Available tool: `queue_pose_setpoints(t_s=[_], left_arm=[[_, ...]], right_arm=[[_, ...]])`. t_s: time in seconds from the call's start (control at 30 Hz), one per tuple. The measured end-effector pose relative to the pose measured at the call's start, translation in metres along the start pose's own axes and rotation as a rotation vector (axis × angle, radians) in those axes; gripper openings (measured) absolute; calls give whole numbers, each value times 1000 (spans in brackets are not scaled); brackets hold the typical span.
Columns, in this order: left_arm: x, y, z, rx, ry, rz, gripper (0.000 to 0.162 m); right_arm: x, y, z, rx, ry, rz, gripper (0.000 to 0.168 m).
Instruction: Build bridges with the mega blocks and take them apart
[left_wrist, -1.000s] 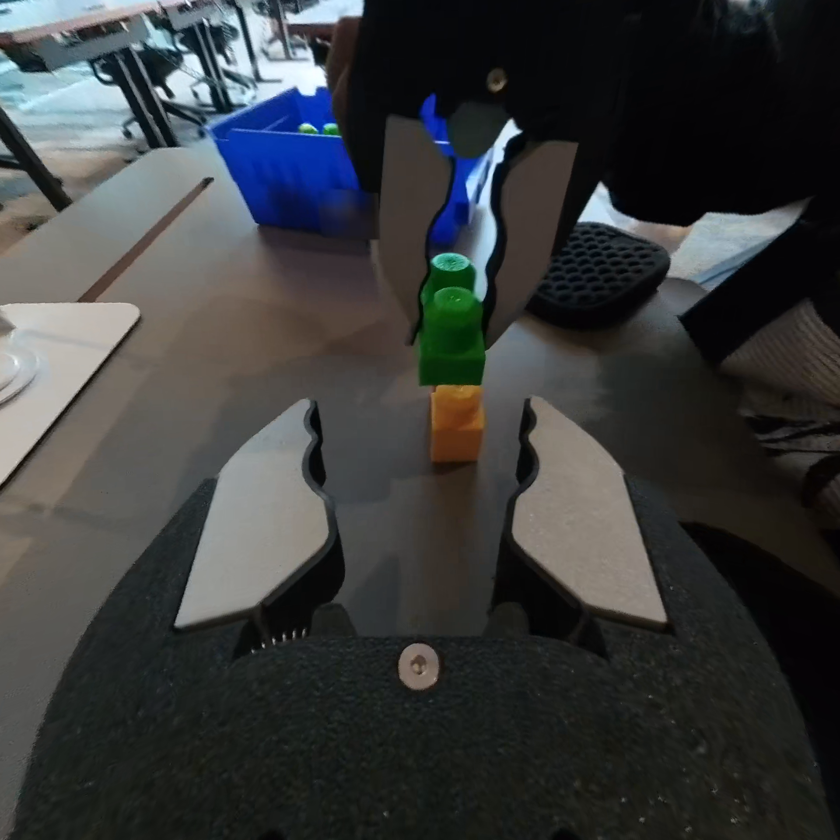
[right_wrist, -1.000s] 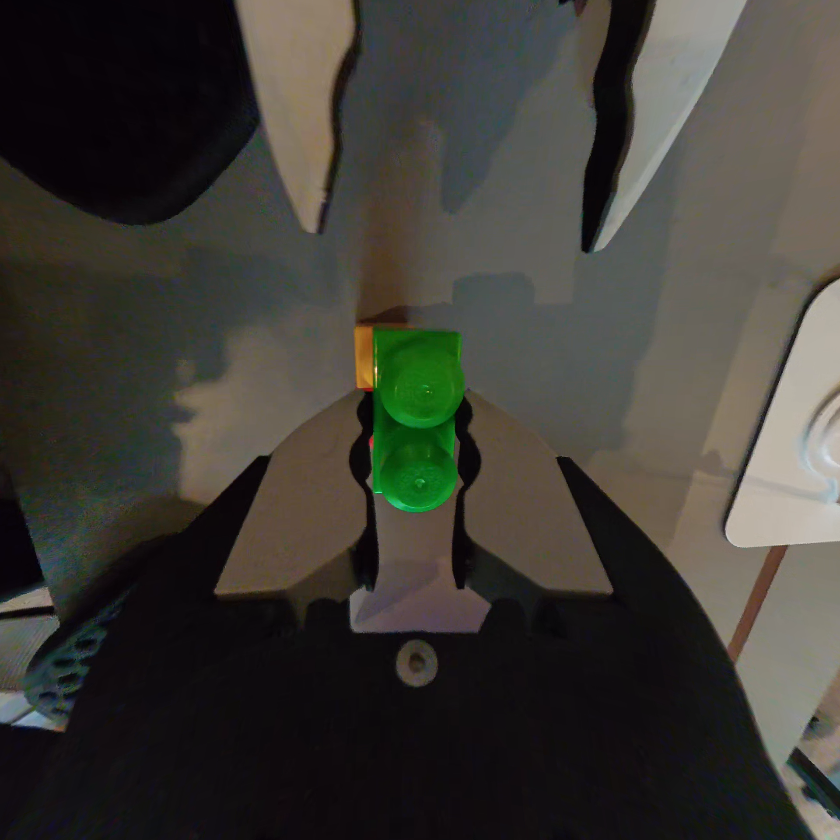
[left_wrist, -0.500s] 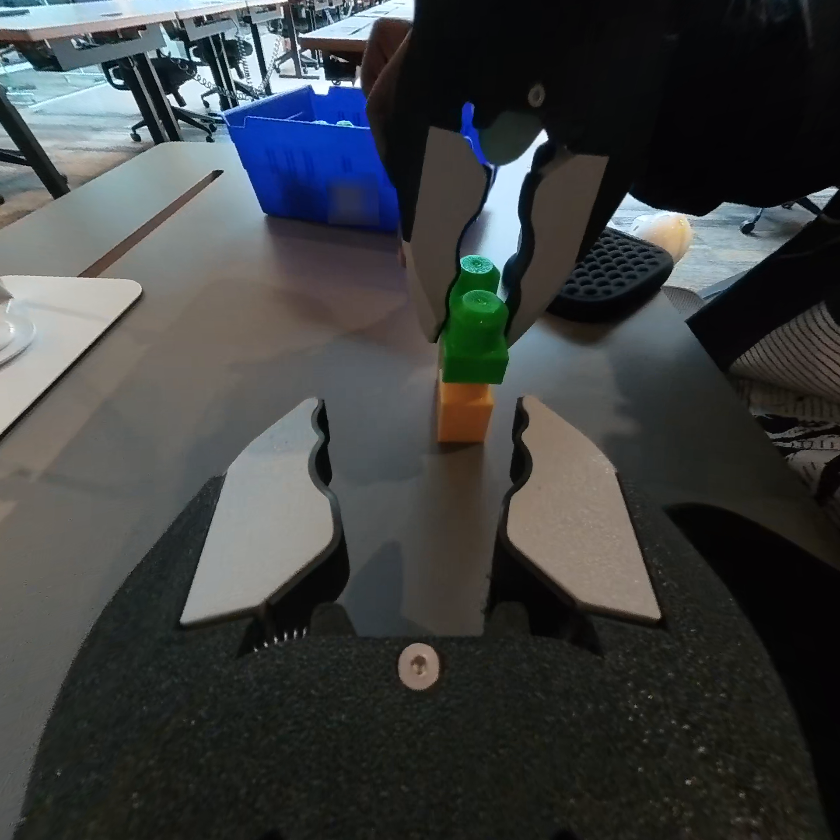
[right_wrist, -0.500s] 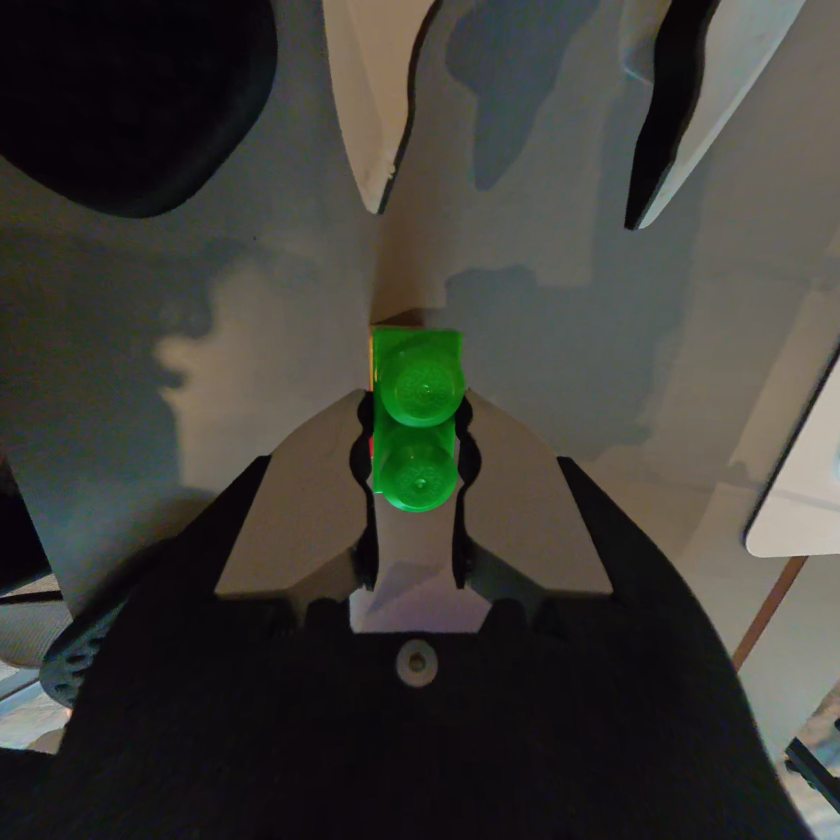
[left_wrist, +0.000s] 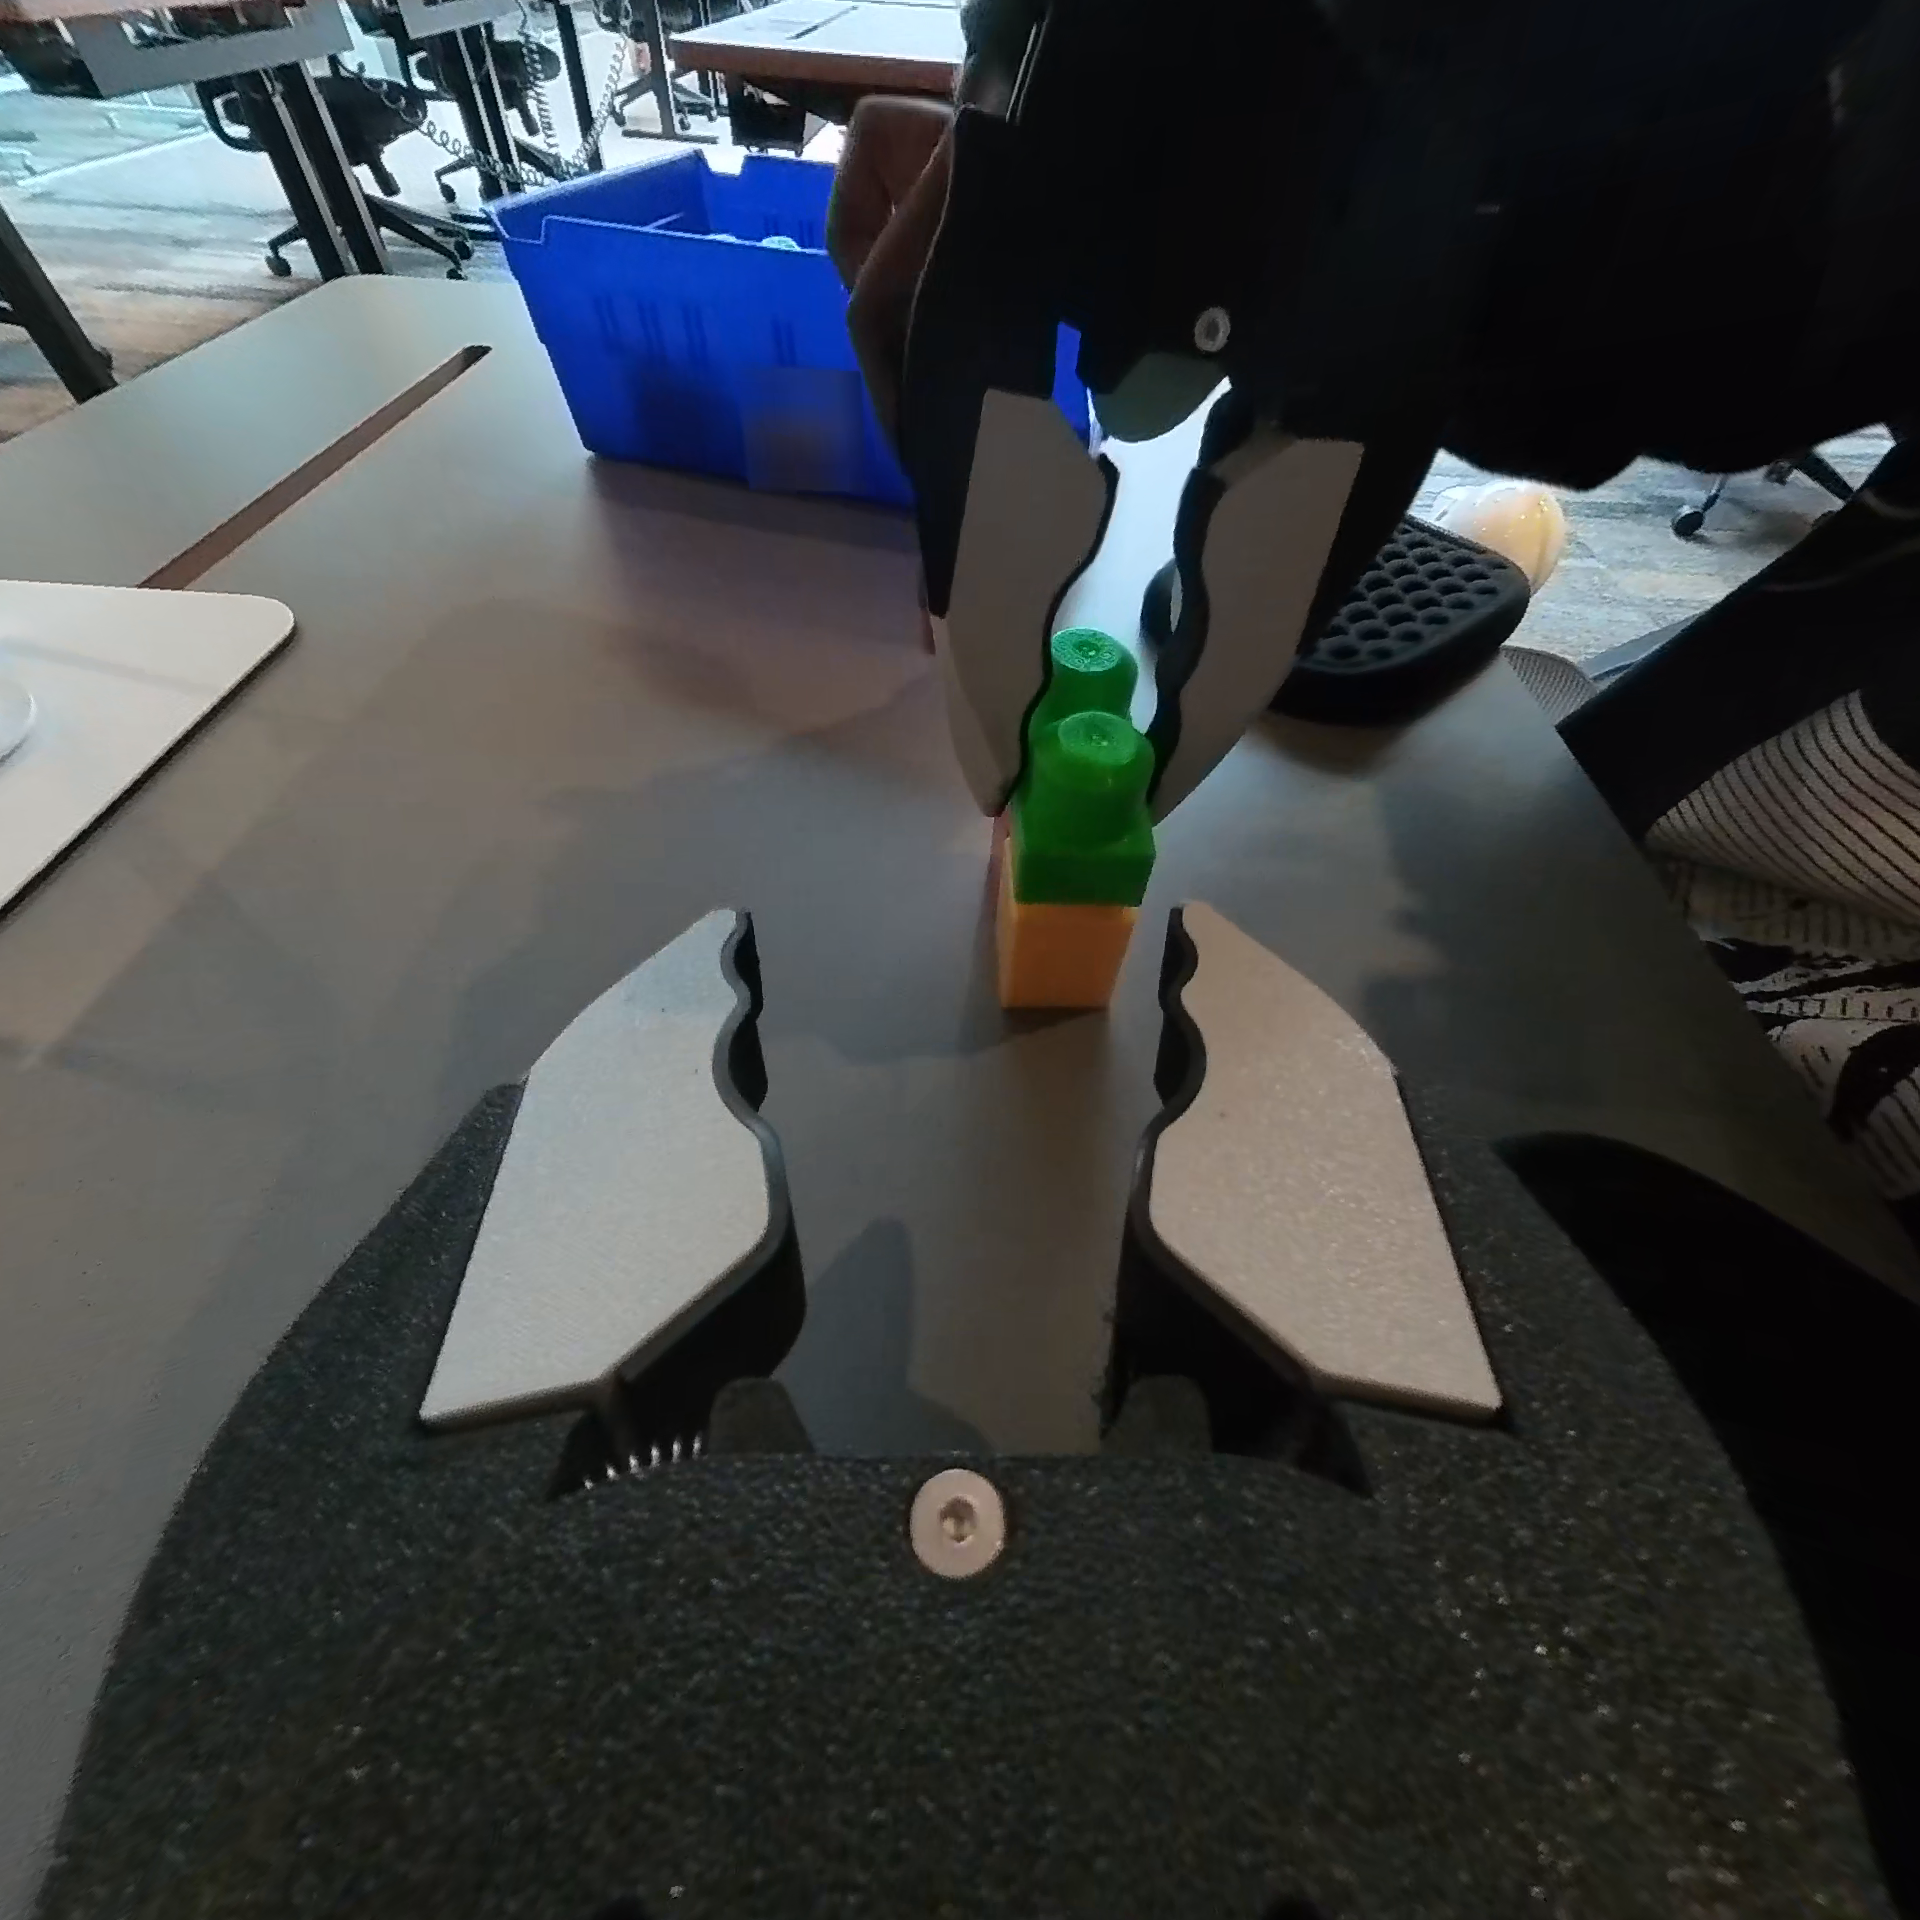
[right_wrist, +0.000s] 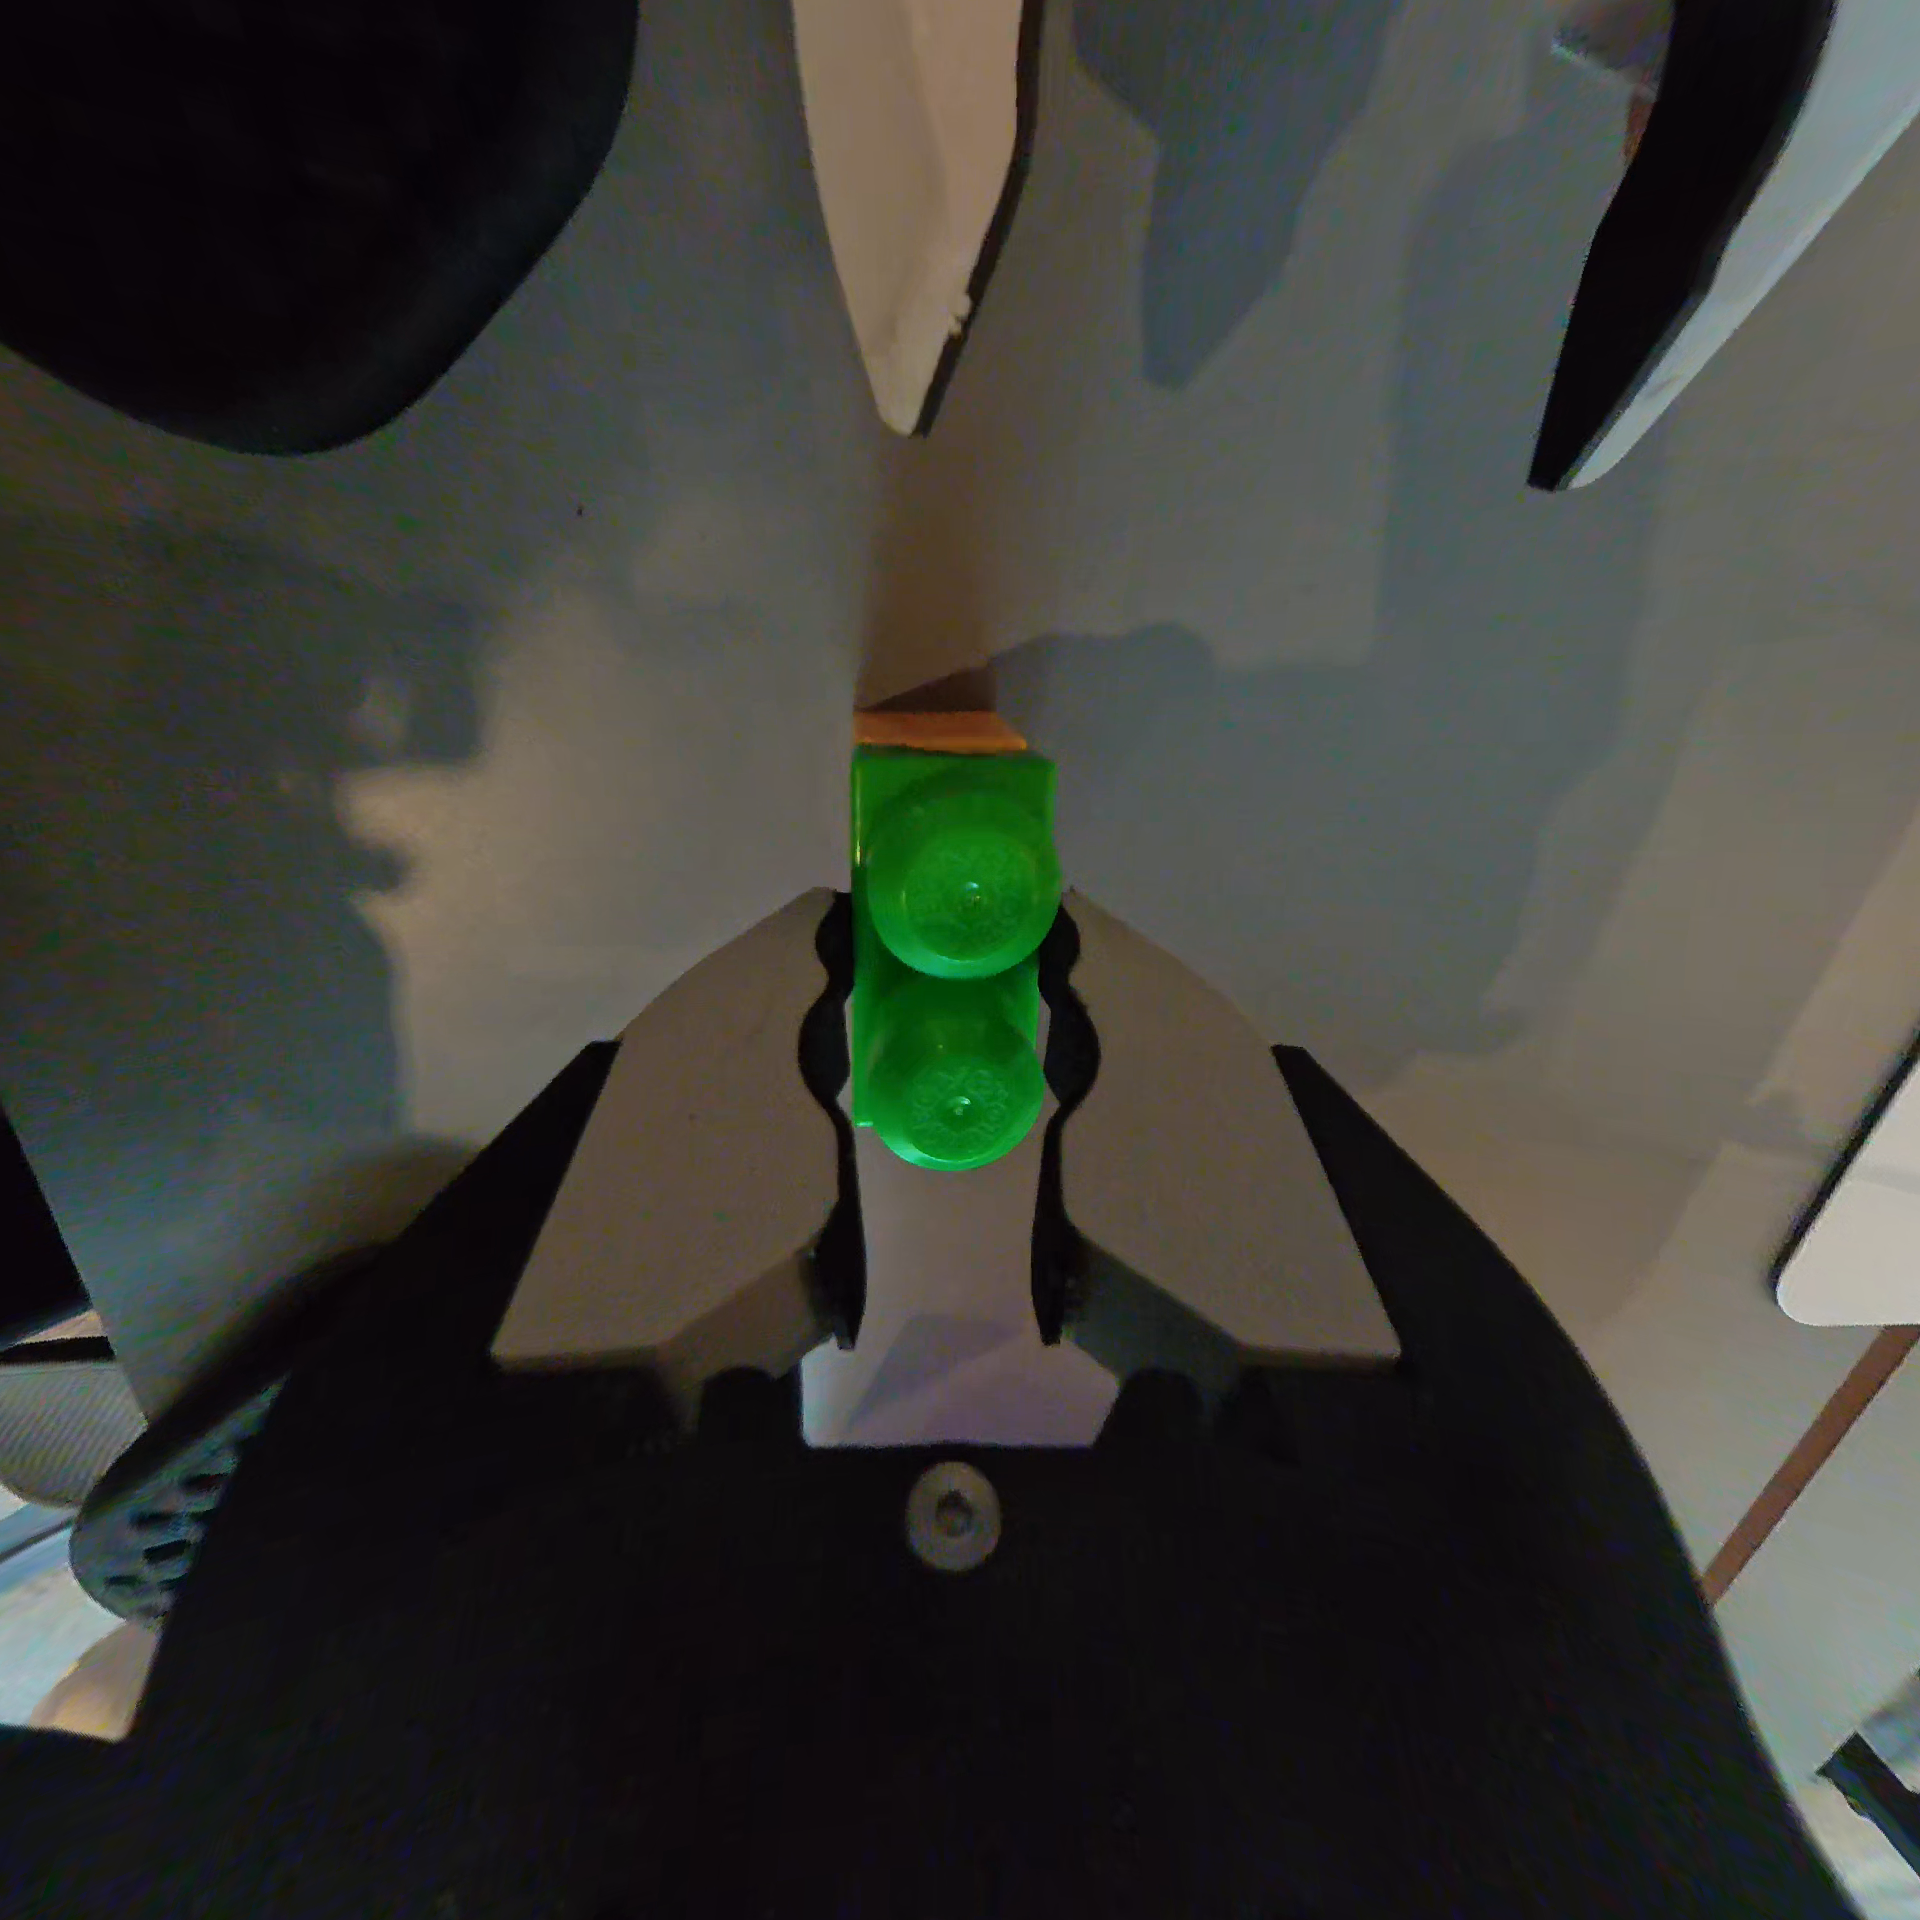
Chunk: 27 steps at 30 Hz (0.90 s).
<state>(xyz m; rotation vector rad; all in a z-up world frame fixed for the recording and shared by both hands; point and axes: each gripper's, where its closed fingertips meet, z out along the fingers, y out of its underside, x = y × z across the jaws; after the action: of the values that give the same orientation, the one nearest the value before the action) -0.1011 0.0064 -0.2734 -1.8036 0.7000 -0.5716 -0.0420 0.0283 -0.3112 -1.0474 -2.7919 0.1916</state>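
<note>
The right gripper (right_wrist: 948, 1013) comes at it from above, fingers (left_wrist: 1003, 623) squeezed in on both long sides of the green block (left_wrist: 1084, 821), so it's clamped on that one. The green block is a two-stud piece, and its near end sits on top of the orange block (left_wrist: 1062, 954), which stands on the dark bench (left_wrist: 520, 831). In the right wrist view you only catch a thin orange sliver (right_wrist: 940, 729) poking out past the far end of the green one, just beyond the fingertips. There's a hint of something reddish under the green block's back end, but I can't tell what it is.

The left gripper (left_wrist: 956, 971) has its fingers spread wide with nothing between them. The little stack sits just ahead of its right fingertip, not touching as far as I can see.

Further out past the right gripper's fingers there's a blue bin (left_wrist: 707, 332), and off to the left of the left fingers a white board (left_wrist: 125, 675) lies flat on the bench. A black honeycomb pad (left_wrist: 1413, 613) sits behind the right gripper.
</note>
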Motion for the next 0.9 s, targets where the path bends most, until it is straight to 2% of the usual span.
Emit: queue_pose_setpoints(t_s=[0.9], left_arm=[[2,10,6,-18,32,-46,71]], right_arm=[[0,5,9,-203,-45,-20,35]])
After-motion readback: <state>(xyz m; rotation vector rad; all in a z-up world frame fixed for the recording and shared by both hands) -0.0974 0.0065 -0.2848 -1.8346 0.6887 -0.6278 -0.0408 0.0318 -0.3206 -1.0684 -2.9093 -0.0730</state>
